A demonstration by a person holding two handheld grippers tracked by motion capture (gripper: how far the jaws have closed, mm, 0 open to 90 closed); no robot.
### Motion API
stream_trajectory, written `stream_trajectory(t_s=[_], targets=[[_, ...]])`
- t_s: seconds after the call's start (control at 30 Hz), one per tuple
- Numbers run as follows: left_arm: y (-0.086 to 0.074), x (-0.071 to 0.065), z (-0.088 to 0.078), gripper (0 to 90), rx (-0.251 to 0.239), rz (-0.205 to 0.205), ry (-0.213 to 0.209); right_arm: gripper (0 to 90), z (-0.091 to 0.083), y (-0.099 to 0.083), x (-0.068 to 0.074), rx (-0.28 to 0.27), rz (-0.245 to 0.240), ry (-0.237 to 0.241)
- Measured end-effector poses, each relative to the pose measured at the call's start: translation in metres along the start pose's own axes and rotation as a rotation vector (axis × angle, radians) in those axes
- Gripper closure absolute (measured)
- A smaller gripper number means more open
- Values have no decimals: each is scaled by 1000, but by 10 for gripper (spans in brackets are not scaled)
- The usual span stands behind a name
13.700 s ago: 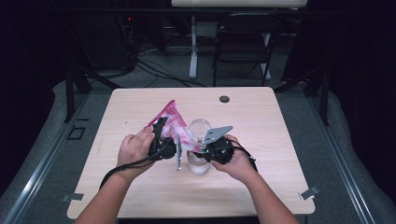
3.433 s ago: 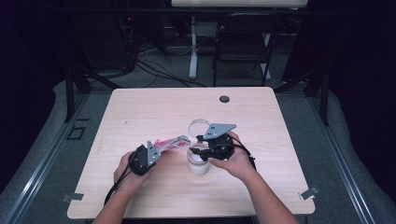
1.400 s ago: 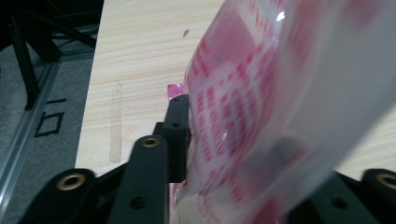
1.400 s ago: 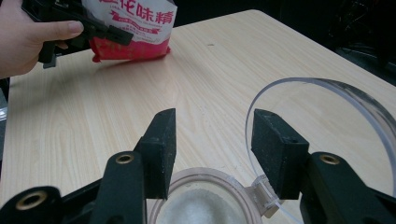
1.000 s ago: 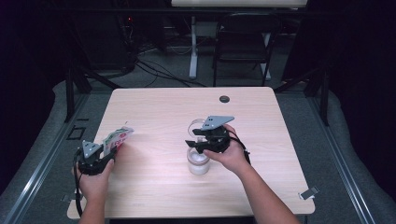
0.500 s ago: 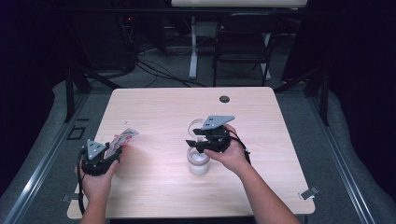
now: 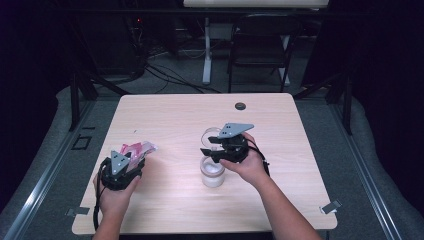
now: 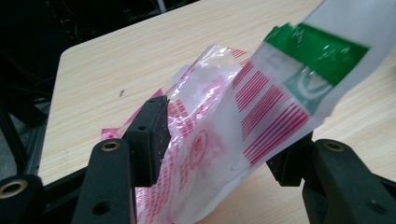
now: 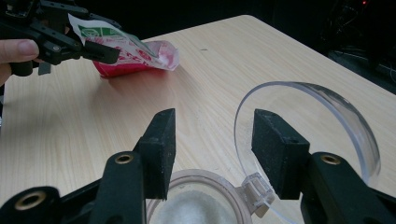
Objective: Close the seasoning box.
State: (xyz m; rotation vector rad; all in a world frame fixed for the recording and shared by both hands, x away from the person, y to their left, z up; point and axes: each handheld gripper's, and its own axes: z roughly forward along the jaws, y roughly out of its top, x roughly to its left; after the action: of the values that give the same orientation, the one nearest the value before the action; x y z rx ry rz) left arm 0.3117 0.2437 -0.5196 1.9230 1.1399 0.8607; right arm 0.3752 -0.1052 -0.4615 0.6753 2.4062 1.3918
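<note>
The left claw [image 7: 134,159] is hovering at the left edge of the pale wooden worktop [image 7: 180,120], with a crinkled pink-and-white plastic refill pouch with a green corner label [image 8: 243,121] lying between its jaws. Those jaws have just been opening. In the left gripper view the left pad is still touching the film, while the right pad seems to be standing off behind it, so the grip looks as if it is being let go rather than held firm. The pouch is resting with its lower end on the worktop, well apart from the jar.

The right claw [image 9: 212,149] is sitting over the small clear plastic jar with white powder inside [image 7: 212,172], near the middle of the worktop. Its jaws are standing apart with nothing pressed between them. The jar's round transparent hinged lid [image 9: 322,126] is tipped open beside the right jaw, and the white grains are showing in the jar's mouth just under the claw.

Judging from this, the pouring is done: powder is in the jar and the pouch is being set aside at the left. What is left appears to be freeing the pouch fully, then swinging the lid down and snapping it shut.
</note>
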Motion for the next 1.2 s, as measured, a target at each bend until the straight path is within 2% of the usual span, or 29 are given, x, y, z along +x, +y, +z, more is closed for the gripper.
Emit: stream_trajectory(t_s=[0.27, 0.43, 0.57, 0.7, 0.97, 1.1, 1.2], targets=[[5, -10, -2, 455, 6, 12, -26, 499, 1, 0, 1, 7, 0, 6], [9, -21, -2, 451, 7, 39, -48, 499, 0, 0, 0, 3, 4, 2], [13, -31, -3, 445, 10, 81, -79, 499, -1, 1, -1, -2, 6, 3], [19, -40, -2, 433, 9, 89, -118, 501, -4, 0, -2, 2, 11, -7], [27, -62, 3, 432, -4, 132, -187, 503, -15, -3, -6, -9, 25, -30], [29, -71, 6, 439, -3, 165, -204, 510, -22, -5, -7, -14, 35, -43], [29, -75, 9, 442, -1, 173, -215, 515, -26, -7, -10, -17, 49, -51]])
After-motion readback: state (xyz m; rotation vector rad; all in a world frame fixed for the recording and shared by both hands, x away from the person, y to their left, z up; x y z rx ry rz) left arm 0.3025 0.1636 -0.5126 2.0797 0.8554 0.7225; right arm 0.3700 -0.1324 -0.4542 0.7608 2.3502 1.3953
